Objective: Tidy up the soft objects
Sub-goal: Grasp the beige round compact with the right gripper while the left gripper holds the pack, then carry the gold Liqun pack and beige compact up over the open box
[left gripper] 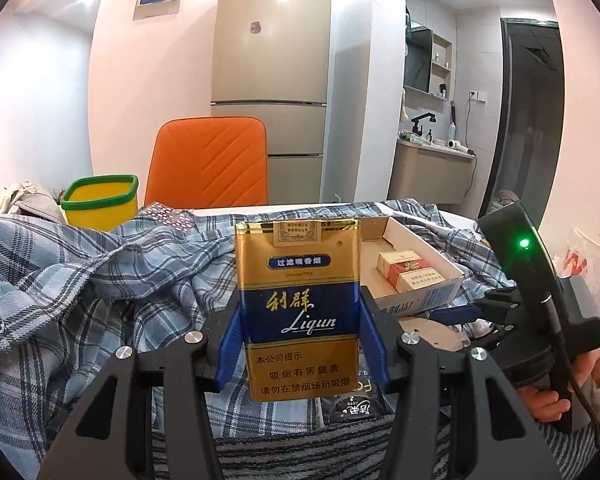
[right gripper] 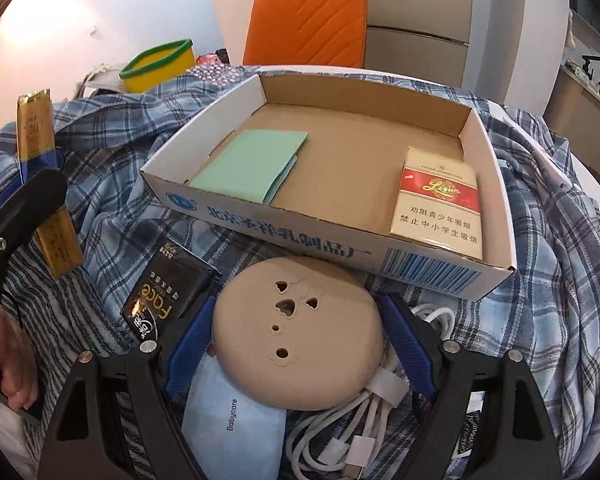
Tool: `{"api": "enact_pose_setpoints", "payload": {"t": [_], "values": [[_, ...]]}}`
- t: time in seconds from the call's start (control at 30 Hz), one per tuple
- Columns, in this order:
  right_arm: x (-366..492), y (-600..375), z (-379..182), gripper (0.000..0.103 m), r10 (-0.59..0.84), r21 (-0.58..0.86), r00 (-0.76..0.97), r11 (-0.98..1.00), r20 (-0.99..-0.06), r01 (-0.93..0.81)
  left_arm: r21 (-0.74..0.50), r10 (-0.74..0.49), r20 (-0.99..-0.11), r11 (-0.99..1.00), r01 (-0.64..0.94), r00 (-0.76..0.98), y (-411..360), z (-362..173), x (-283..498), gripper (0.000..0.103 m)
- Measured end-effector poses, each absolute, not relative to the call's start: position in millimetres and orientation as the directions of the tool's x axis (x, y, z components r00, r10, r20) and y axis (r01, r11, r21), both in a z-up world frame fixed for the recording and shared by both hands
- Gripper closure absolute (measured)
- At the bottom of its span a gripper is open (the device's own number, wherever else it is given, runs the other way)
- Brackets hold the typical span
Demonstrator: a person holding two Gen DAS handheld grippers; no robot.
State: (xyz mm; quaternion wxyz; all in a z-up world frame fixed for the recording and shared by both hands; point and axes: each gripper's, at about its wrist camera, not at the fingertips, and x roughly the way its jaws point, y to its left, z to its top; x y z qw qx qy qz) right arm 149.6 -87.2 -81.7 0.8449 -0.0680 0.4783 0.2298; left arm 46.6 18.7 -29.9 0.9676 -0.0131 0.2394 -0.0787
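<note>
Left hand-held gripper [left gripper: 300, 344] is clamped on the gold-and-blue cigarette pack [left gripper: 298, 308], upright & lifted off the plaid shirt [left gripper: 100, 280], w/ the cardboard box [left gripper: 416, 304] just off to its right. Risk here: it's a soft pack pinched only low on its sides, so too hard a squeeze could crush it, or a tilt could let it slide out before it gets over the box. This gripper points slightly down, pack facing the camera.

Moving right: box wall [right gripper: 284, 220] sits close ahead, green cloth [right gripper: 252, 164] & red-and-gold pack [right gripper: 440, 200] already inside.

Right hand-held gripper [right gripper: 298, 340] is released, jaws wide, straddling the tan round pad [right gripper: 296, 332]; pads look just clear of its edges. It's angled steeply down. Trouble spot: the white cable [right gripper: 340, 432] lies bundled under the pad, the Babycare pouch [right gripper: 232, 420] beside it, so closing could snag the cable or drag both along.
</note>
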Motion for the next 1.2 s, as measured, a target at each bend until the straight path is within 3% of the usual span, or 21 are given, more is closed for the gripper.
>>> {"api": "enact_pose_setpoints", "payload": {"t": [0.33, 0.57, 1.03, 1.2], "values": [[154, -85, -87, 0.018, 0.321, 0.115, 0.402, 0.882, -0.857, -0.458, -0.061, -0.156, -0.478, 0.988, 0.145, 0.864, 16, -32, 51, 0.052], [147, -99, -75, 0.023, 0.366, 0.152, 0.458, 0.886, -0.81, -0.438, -0.063, -0.161, -0.451, 0.987, 0.149, 0.878, 17, -31, 47, 0.052], [79, -108, -18, 0.023, 0.353, -0.032, 0.782, 0.903, -0.513, -0.428, -0.058, -0.148, -0.301, 0.989, 0.136, 0.942, 24, -13, 17, 0.052], [56, -114, -3, 0.023, 0.327, -0.067, 0.86, 0.922, -0.392, -0.381, -0.004, -0.122, -0.217, 0.992, 0.124, 0.969, 17, -7, 1, 0.052]]}}
